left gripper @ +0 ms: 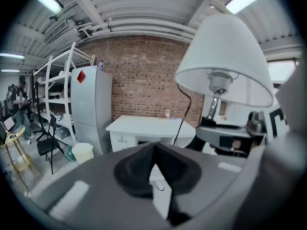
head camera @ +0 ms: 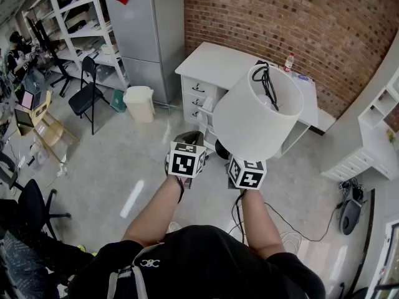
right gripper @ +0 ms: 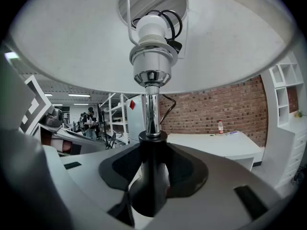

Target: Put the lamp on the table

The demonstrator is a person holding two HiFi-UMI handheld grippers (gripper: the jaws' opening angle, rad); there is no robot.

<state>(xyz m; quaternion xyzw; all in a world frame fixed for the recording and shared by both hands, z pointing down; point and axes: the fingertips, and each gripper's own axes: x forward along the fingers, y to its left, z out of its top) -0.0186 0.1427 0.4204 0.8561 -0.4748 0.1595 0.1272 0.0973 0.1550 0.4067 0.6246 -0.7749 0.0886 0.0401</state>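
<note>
Lamp (head camera: 257, 116) in right tool (right gripper: 152, 176), before table (head camera: 218, 61); left tool (left gripper: 156, 176) beside.

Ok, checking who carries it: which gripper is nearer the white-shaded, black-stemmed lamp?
Right. The right gripper grips the lamp by its stem; the left gripper, empty, sits apart on its left.

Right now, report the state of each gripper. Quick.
Left gripper: closed, with nothing between its jaws.
Right gripper: closed on the lamp, gripping its black stem.
</note>
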